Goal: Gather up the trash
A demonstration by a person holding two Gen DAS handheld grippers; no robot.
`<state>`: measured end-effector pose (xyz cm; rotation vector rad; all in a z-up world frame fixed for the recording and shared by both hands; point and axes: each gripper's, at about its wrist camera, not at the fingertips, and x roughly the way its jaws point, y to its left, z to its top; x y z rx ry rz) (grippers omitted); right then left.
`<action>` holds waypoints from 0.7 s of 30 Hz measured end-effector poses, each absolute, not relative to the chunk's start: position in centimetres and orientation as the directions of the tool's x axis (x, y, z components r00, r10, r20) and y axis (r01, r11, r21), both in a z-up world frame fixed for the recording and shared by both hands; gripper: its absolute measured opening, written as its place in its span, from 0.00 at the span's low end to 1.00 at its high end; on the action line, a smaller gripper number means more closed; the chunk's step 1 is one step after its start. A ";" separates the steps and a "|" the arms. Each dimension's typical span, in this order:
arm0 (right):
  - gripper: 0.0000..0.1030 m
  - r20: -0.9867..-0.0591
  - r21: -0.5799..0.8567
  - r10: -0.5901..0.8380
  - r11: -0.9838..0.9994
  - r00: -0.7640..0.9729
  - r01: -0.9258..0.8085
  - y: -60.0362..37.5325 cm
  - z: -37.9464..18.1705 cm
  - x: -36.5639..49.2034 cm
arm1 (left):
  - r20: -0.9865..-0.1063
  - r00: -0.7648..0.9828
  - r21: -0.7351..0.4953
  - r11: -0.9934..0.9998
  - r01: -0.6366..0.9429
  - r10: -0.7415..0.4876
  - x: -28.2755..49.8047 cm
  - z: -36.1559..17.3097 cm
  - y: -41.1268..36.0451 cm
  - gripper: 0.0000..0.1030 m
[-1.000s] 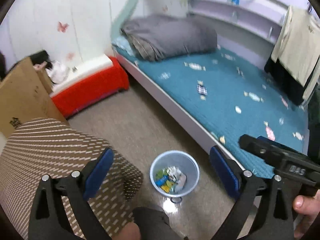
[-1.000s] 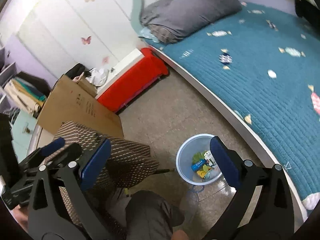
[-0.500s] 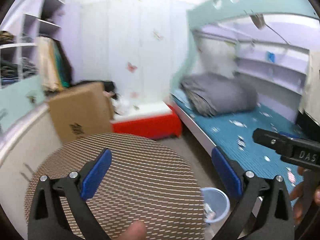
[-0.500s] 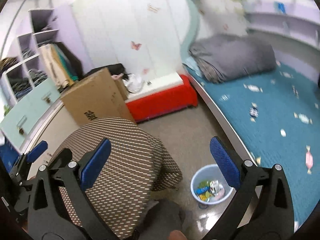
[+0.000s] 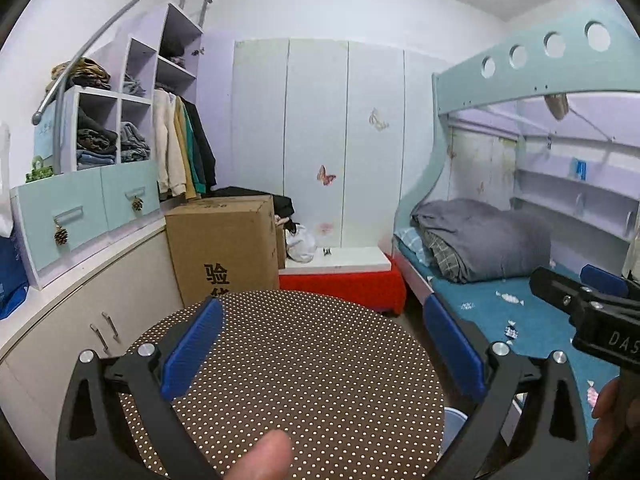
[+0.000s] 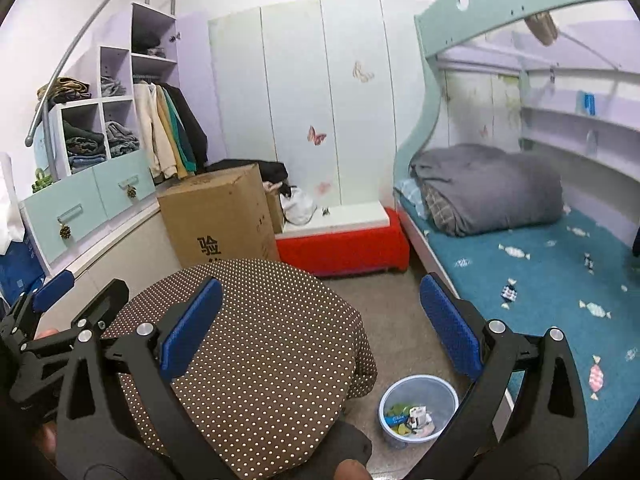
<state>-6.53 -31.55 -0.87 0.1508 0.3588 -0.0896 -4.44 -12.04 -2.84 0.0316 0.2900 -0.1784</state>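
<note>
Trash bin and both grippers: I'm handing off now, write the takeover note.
Left gripper: open, empty, raised above the dotted round table.
Right gripper: open, empty, beside it.
Trash bin: on the floor between table and bed, already holding wrappers.
Done: some trash binned.
Left: candy wrappers lie scattered on the teal bed cover; pick them up and drop them in the bin.

Round table (image 6: pixel 256 340) stands in the foreground. Waste bin (image 6: pixel 418 410) sits on the floor to its right, between table and bunk bed (image 6: pixel 540 272), wrappers inside. Cardboard box (image 6: pixel 218 216) stands behind the table; storage bench (image 6: pixel 344 244) right of the box, against the wardrobe (image 6: pixel 300 92).
</note>
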 end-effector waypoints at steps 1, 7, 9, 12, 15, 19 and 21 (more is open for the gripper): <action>0.94 -0.346 0.123 -0.064 0.986 0.936 0.113 -31.3 -0.7 -7.0 | -0.279 0.946 0.004 0.985 0.173 -0.165 -5.0 -2.8 -11.9 0.95; 0.94 -0.308 0.092 -0.069 0.991 0.949 0.101 -29.9 -0.2 -8.9 | -0.267 0.951 -0.018 0.987 0.160 -0.159 -7.9 -2.9 -11.0 0.95; 0.94 -0.292 0.082 -0.063 0.992 0.954 0.091 -29.3 0.1 -9.7 | -0.256 0.956 -0.015 0.989 0.145 -0.144 -8.9 -2.8 -10.7 0.95; 0.94 -0.273 0.075 -0.065 0.993 0.960 0.089 -29.0 0.3 -10.8 | -0.243 0.961 -0.018 0.991 0.129 -0.130 -10.2 -2.6 -10.2 0.95; 0.94 -0.259 0.079 -0.063 0.993 0.964 0.087 -29.1 0.4 -11.8 | -0.227 0.967 -0.019 0.993 0.113 -0.115 -11.5 -2.3 -9.9 0.95; 0.94 -0.244 0.082 -0.069 0.992 0.967 0.092 -29.2 0.5 -12.8 | -0.218 0.969 -0.023 0.993 0.112 -0.114 -12.7 -2.1 -9.8 0.95; 0.94 -0.236 0.084 -0.069 0.992 0.969 0.091 -29.2 0.7 -13.3 | -0.214 0.970 -0.020 0.994 0.110 -0.112 -13.2 -2.0 -9.8 0.95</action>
